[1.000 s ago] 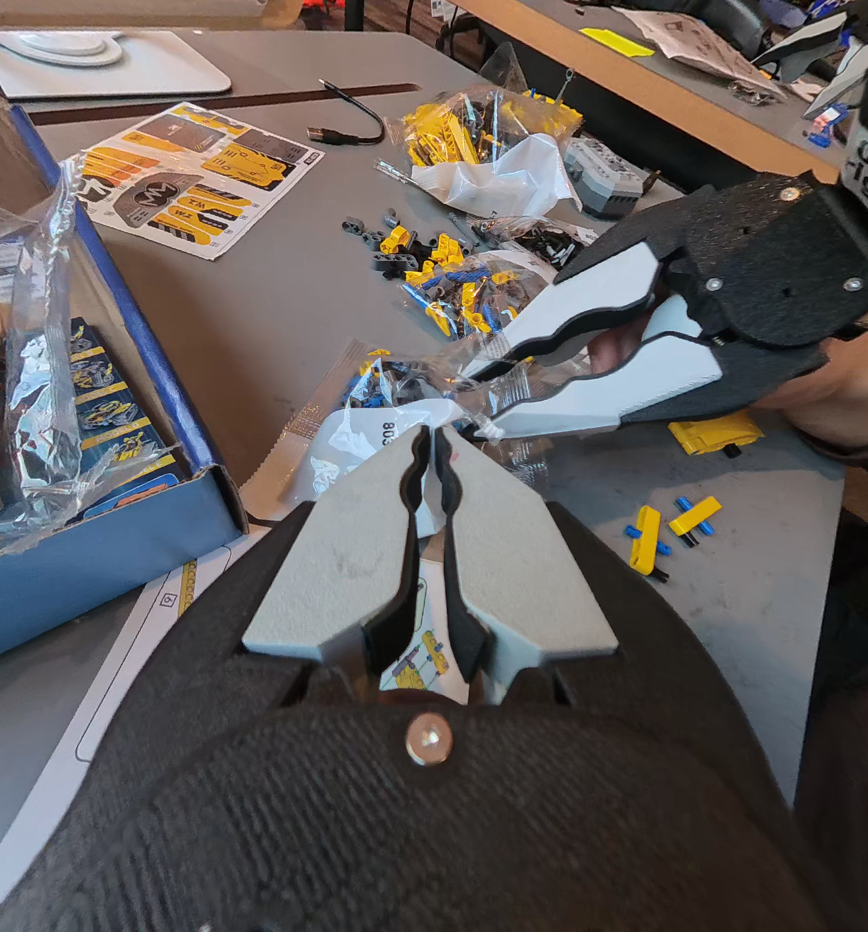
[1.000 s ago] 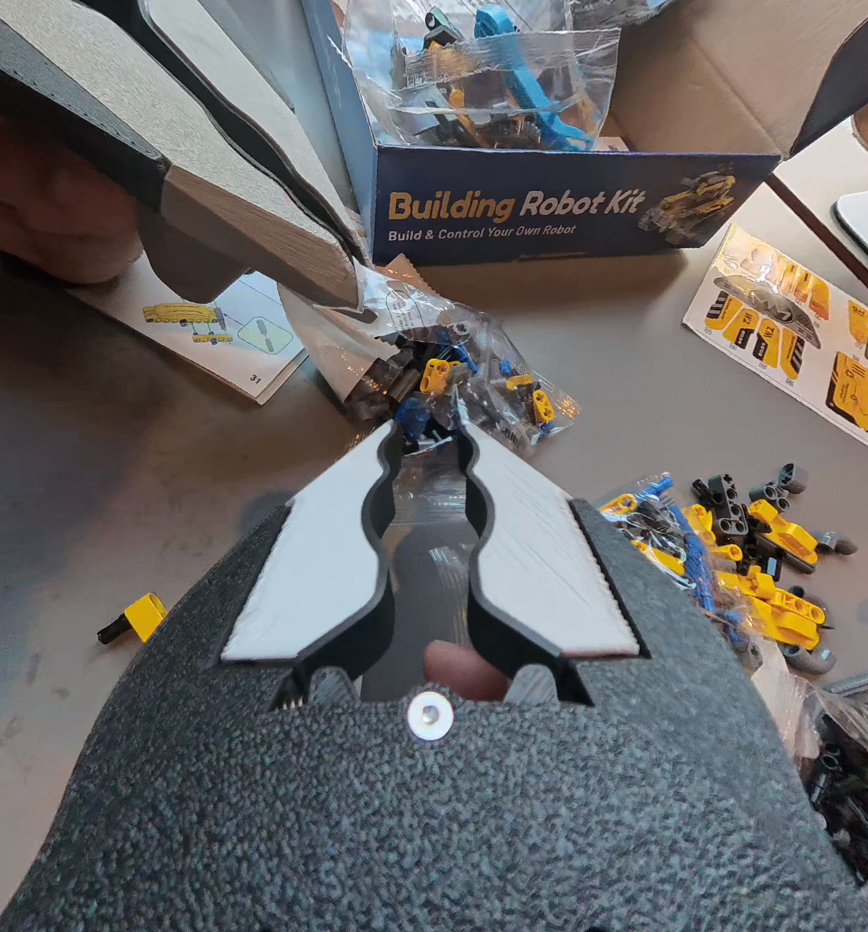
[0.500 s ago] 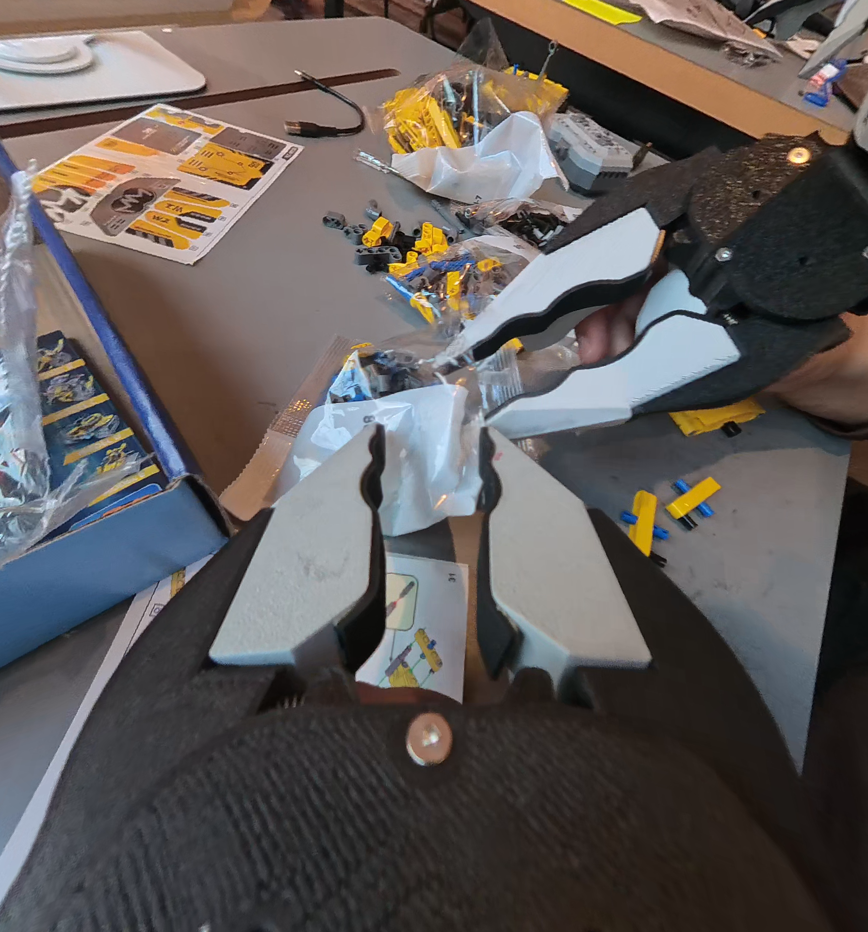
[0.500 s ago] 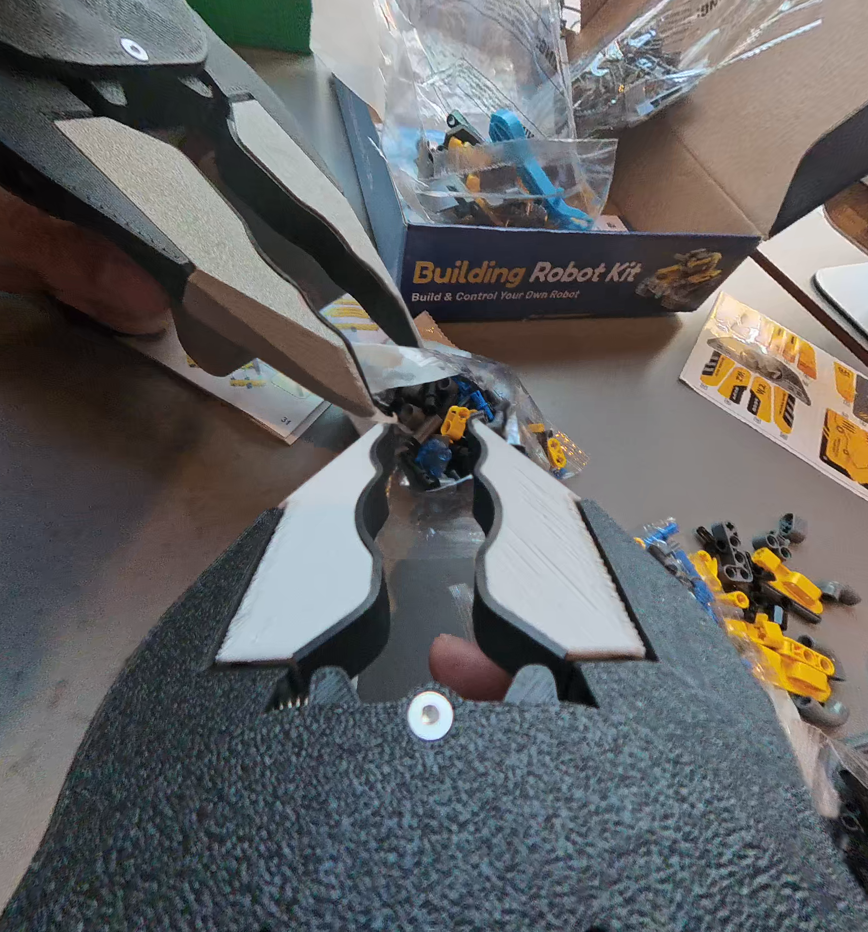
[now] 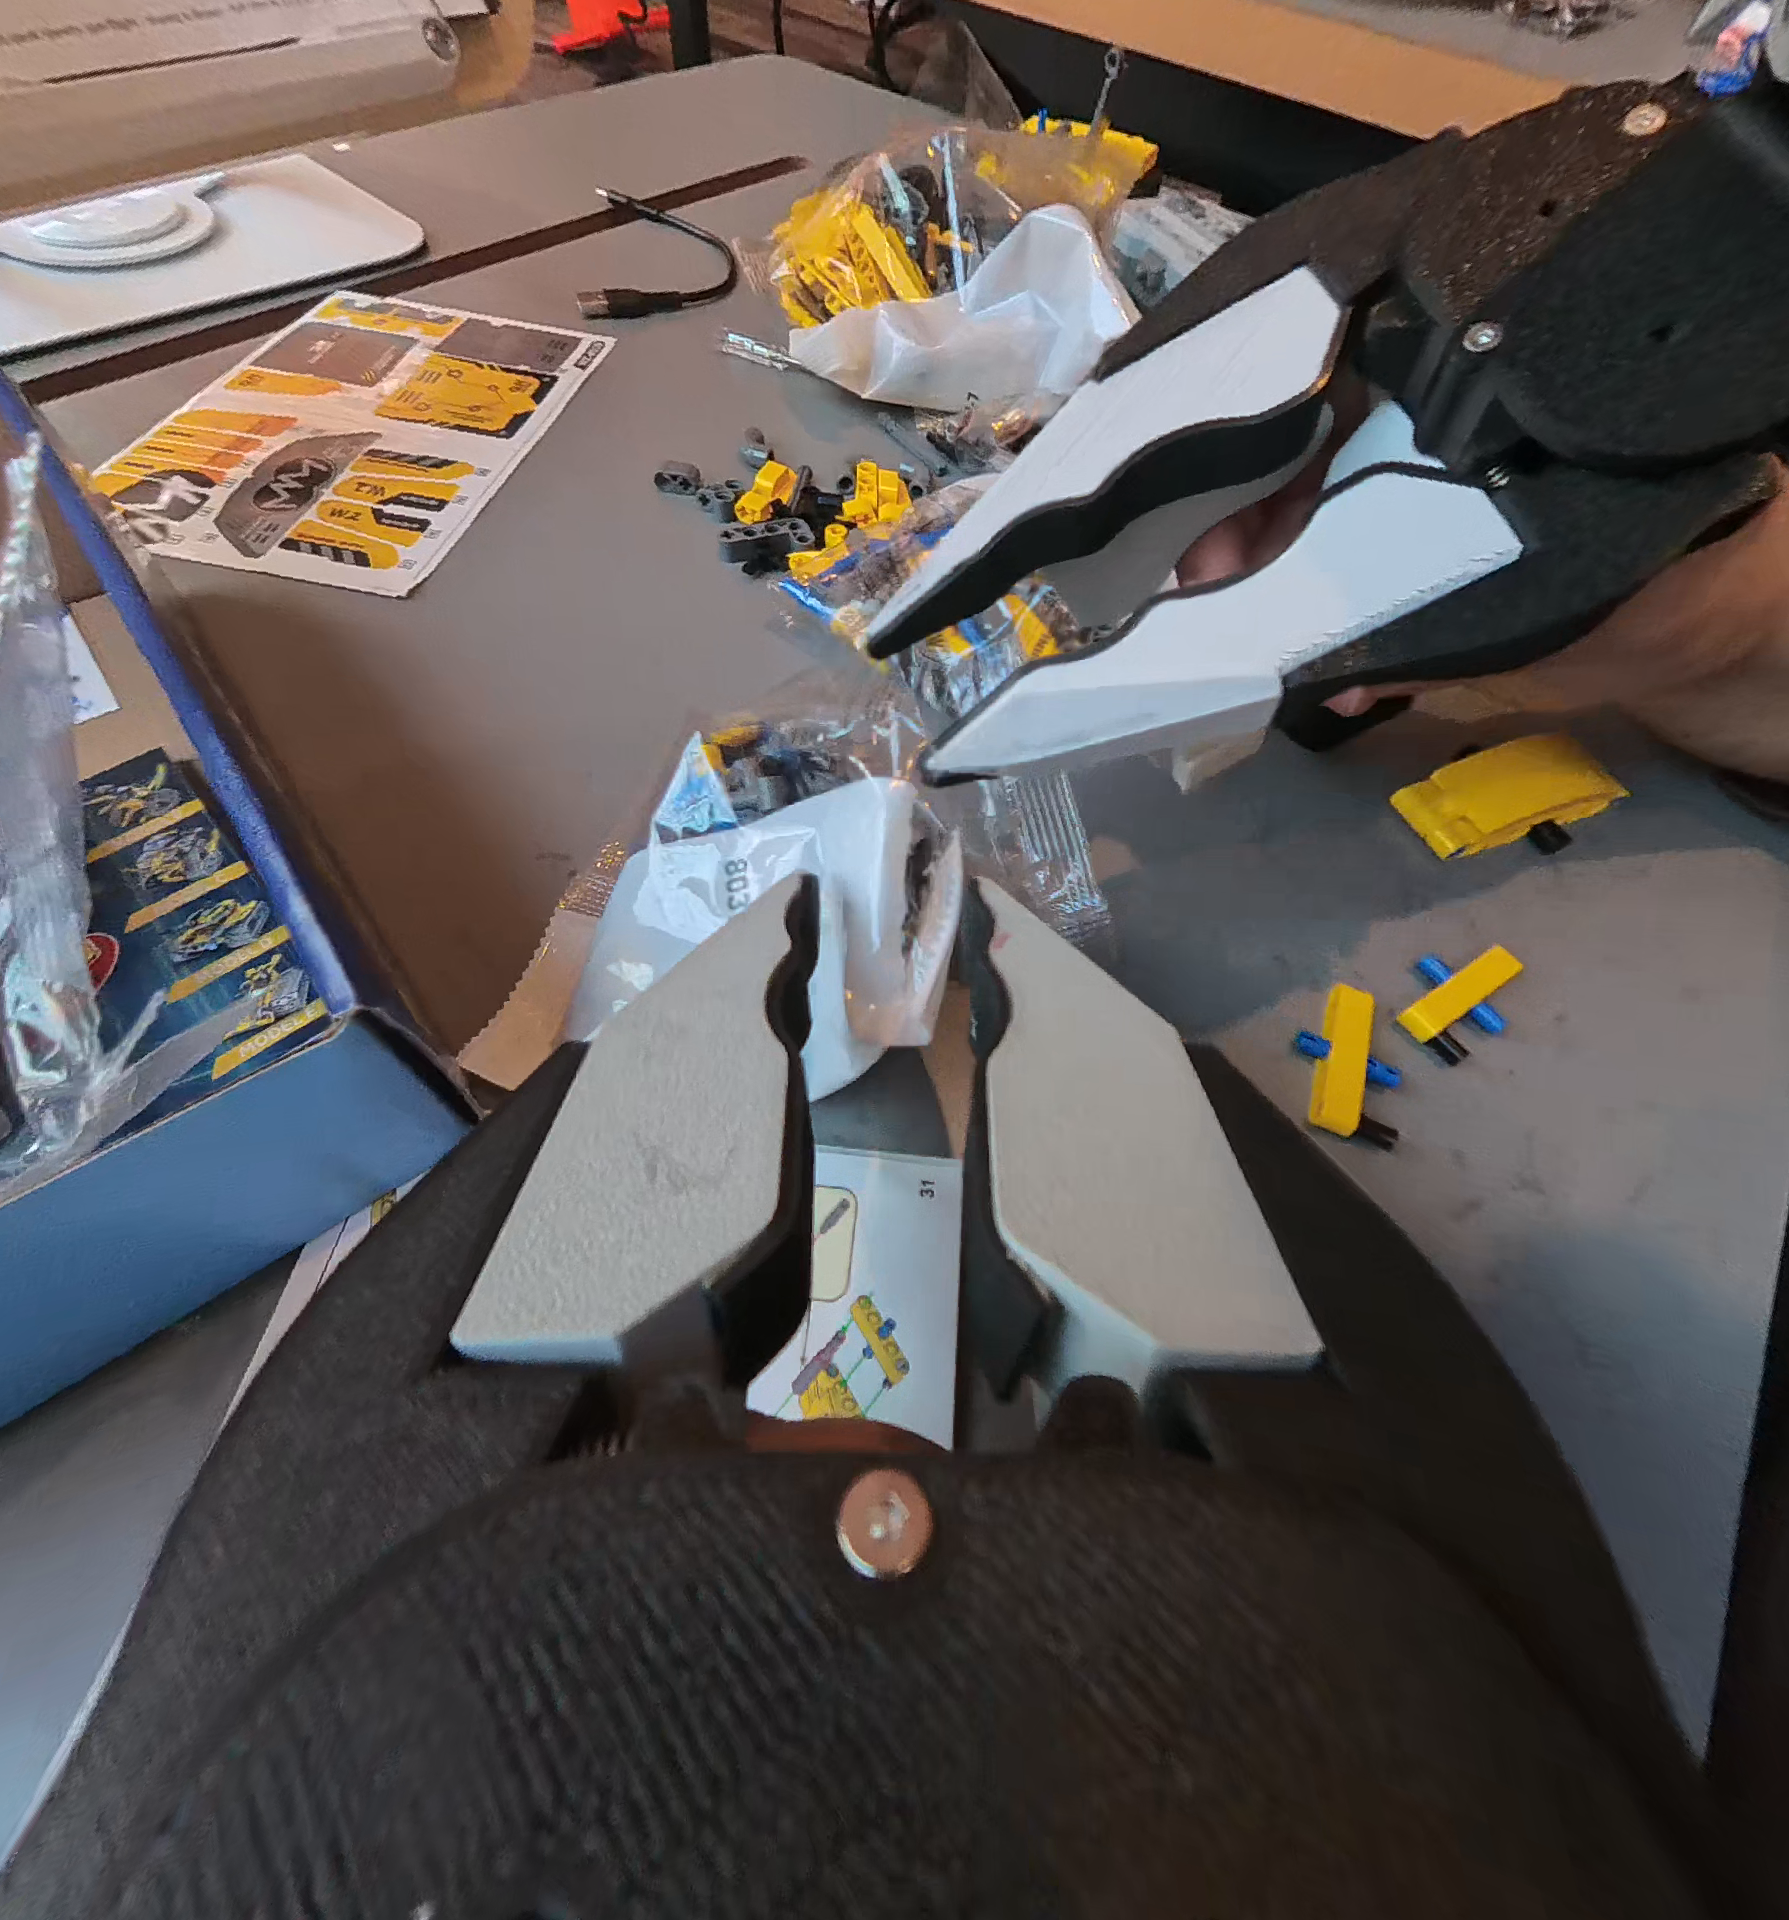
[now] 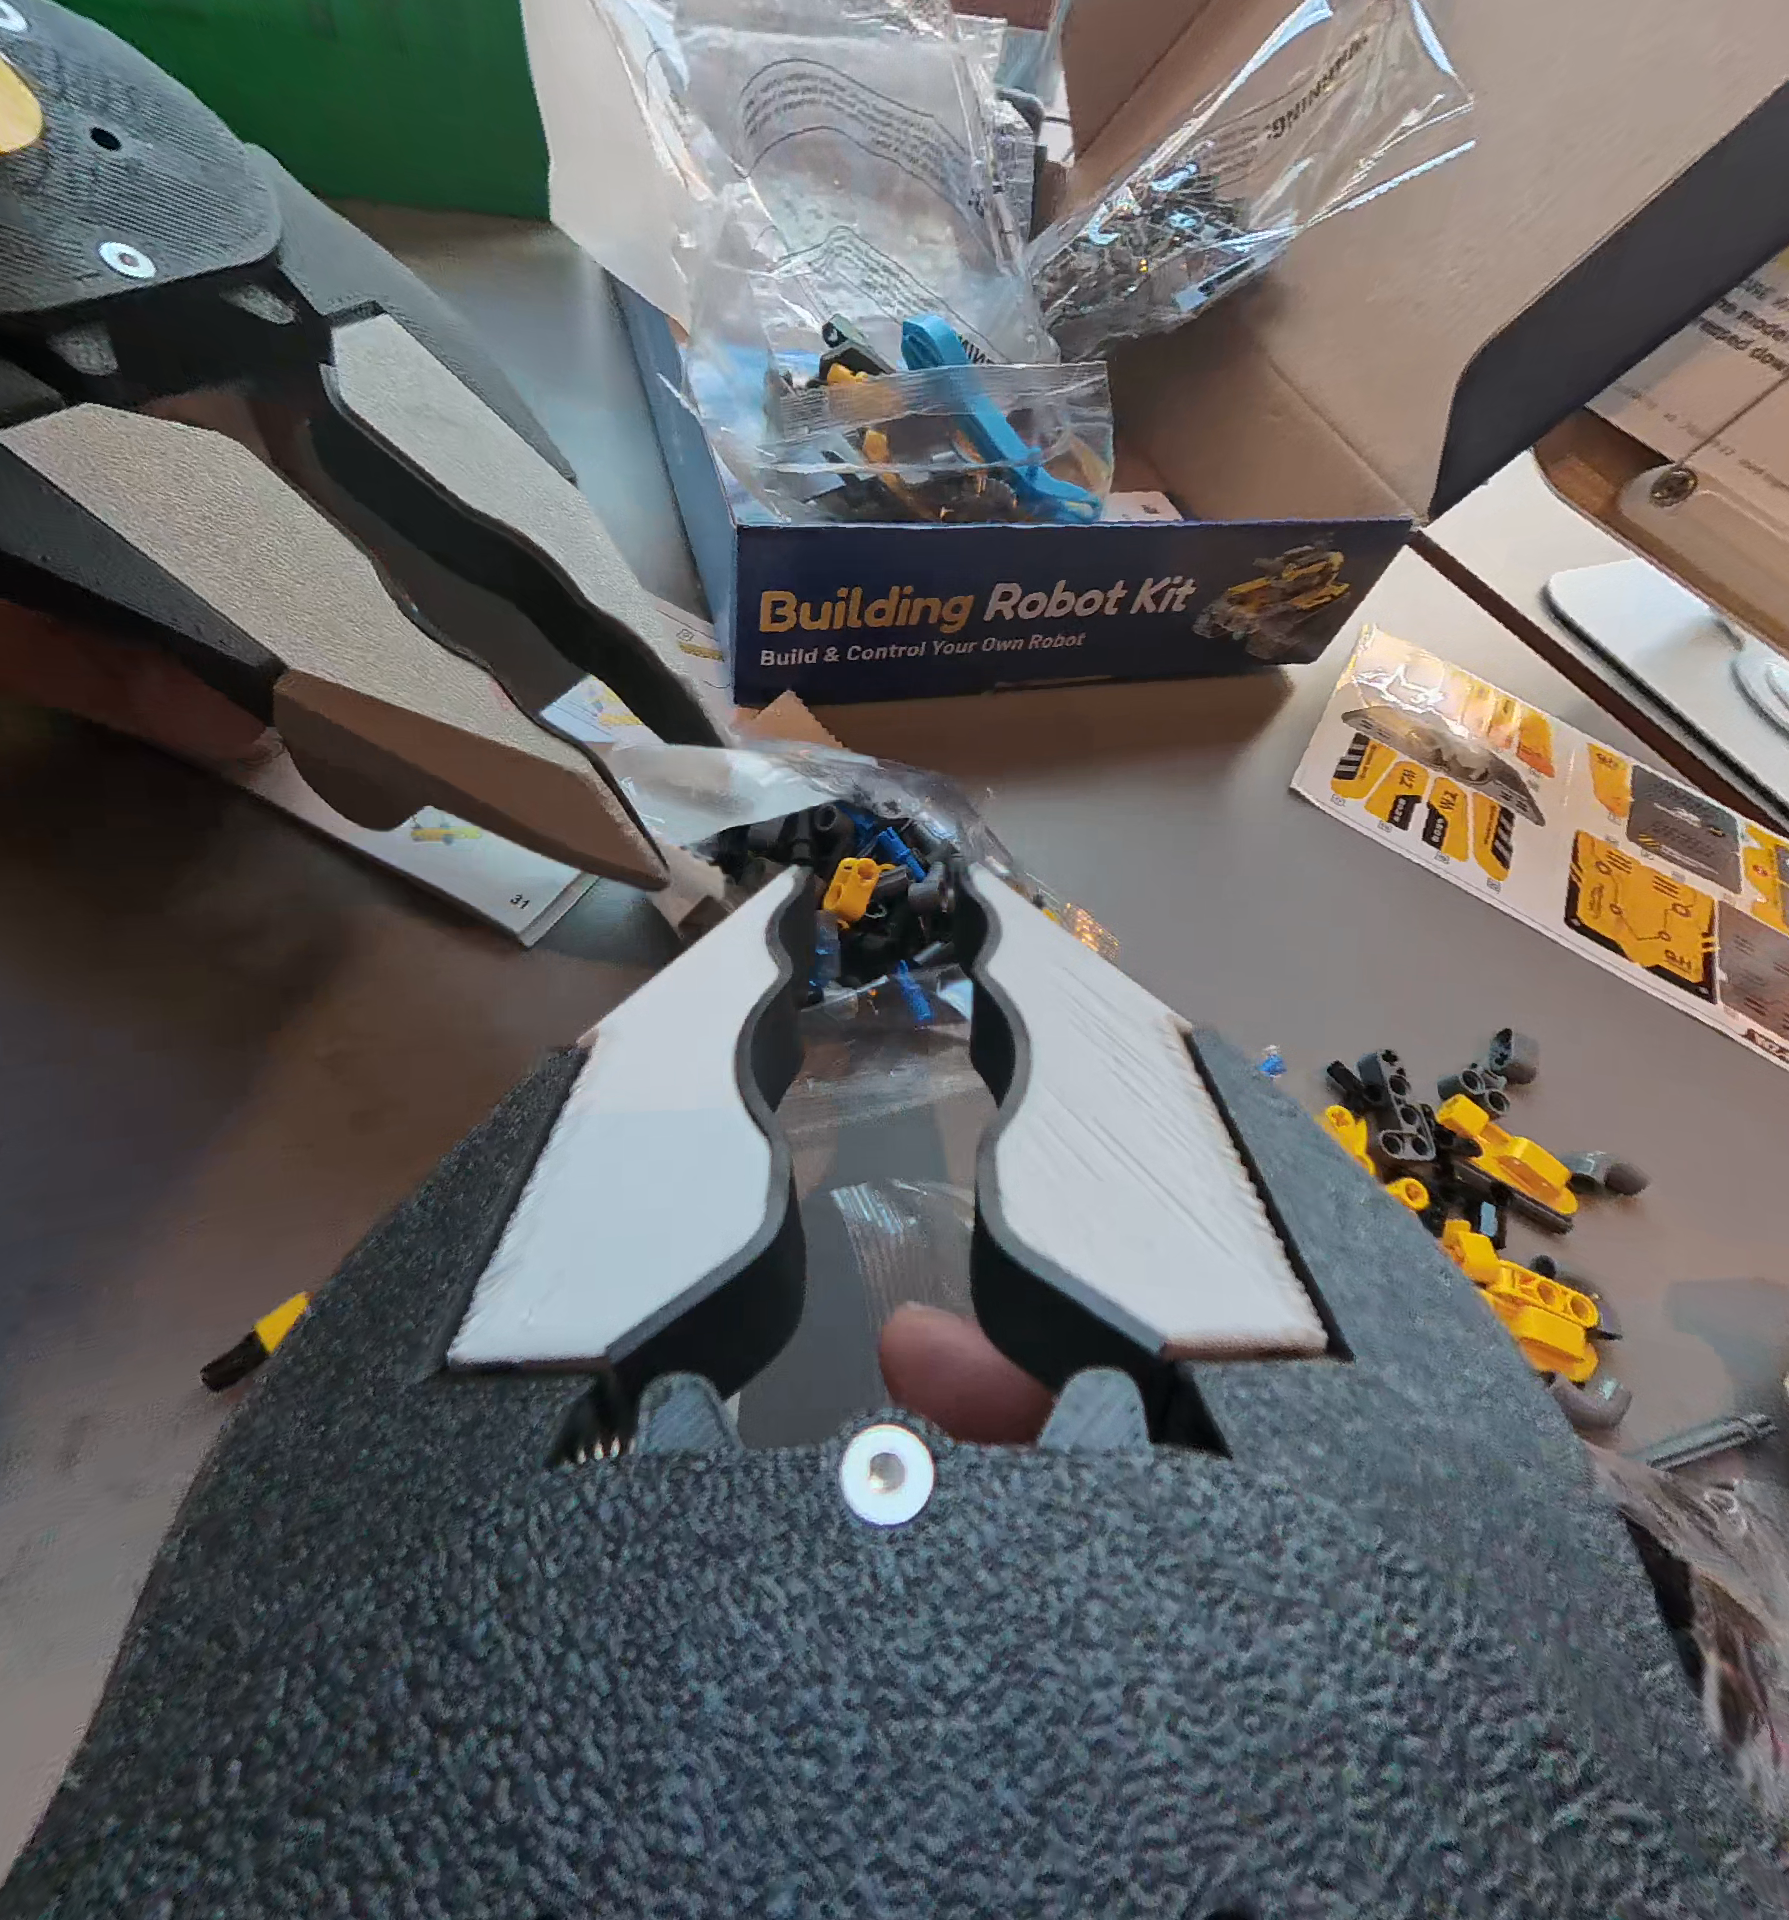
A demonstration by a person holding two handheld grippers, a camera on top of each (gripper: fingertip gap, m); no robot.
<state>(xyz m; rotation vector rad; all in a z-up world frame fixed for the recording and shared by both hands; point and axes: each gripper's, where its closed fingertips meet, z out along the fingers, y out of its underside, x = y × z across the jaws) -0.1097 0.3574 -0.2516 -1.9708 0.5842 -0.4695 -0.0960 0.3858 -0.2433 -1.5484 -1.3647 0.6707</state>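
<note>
Both the left gripper [image 5: 885, 904] and right gripper [image 6: 882, 883], jaws narrowly parted, flank a parts bag [image 5: 817, 831] beside the blue box [image 5: 173, 1195]

Printed lettering runs along the blue box's front [image 6: 1025, 623]; a number marks the white bag [image 5: 744, 883], another the booklet's corner [image 5: 911, 1247].

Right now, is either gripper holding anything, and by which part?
Neither grips. The left gripper is open around the parts bag's white end; the right gripper is open at its clear end.
</note>
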